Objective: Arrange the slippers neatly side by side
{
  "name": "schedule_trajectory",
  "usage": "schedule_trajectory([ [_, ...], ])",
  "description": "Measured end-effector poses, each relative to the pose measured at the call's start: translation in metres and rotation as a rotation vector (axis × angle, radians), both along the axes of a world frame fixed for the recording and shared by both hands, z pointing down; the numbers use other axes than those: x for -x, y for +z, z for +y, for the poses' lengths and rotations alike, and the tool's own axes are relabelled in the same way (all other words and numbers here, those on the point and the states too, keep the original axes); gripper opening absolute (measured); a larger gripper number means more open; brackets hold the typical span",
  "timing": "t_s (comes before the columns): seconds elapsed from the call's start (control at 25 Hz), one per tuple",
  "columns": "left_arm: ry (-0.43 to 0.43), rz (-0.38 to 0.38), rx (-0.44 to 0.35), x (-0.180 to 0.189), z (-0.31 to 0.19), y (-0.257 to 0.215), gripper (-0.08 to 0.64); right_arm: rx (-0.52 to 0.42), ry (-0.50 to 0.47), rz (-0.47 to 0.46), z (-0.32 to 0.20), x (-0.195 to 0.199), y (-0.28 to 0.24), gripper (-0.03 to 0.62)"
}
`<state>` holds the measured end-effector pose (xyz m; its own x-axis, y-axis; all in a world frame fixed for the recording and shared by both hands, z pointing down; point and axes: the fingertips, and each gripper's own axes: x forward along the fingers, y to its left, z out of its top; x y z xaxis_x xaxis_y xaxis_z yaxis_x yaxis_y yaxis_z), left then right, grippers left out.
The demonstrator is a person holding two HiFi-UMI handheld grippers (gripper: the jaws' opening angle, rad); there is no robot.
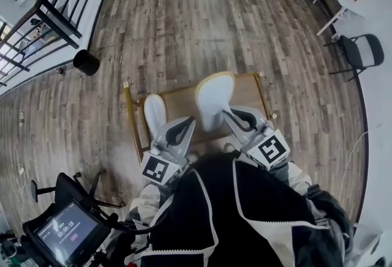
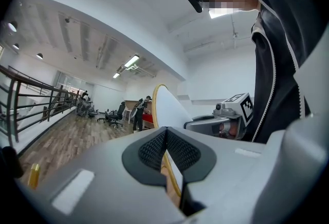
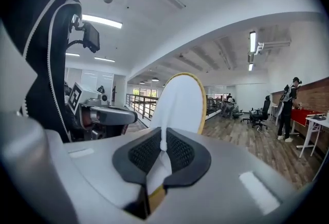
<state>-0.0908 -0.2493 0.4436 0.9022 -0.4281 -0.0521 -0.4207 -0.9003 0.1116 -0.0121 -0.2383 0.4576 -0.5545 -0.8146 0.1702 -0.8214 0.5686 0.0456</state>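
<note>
Indoors, plank floor (image 1: 202, 15), low wooden table (image 1: 182, 100), left tongs (image 1: 181, 130) pinching left slipper (image 1: 155, 111), right tongs (image 1: 236, 117) pinching right slipper (image 1: 214, 95).

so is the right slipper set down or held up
Held up: the right gripper is shut on the slipper, which sticks out in open air with the room behind.

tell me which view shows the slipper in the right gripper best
The head view: the whole slipper shows, white with a yellow rim, held by the right gripper. The right gripper view shows it foreshortened, clamped at one end. In the left gripper view the other slipper blocks it.
</note>
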Motion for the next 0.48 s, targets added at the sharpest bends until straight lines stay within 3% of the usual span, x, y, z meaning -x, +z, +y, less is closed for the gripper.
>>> schedule_trajectory([
  [0.24, -0.013, 0.014, -0.008, 0.021, 0.002, -0.006, 0.018, 0.051, -0.008, -0.015, -0.001, 0.018, 0.012, 0.026],
  [0.36, -0.028, -0.044, 0.038, 0.038, 0.004, 0.012, 0.018, 0.104, -0.010, -0.024, -0.004, 0.030, 0.035, 0.026],
  [0.48, -0.042, -0.035, 0.035, 0.051, 0.002, 0.031, 0.018, 0.146, -0.023, -0.036, -0.015, 0.046, 0.076, 0.028],
])
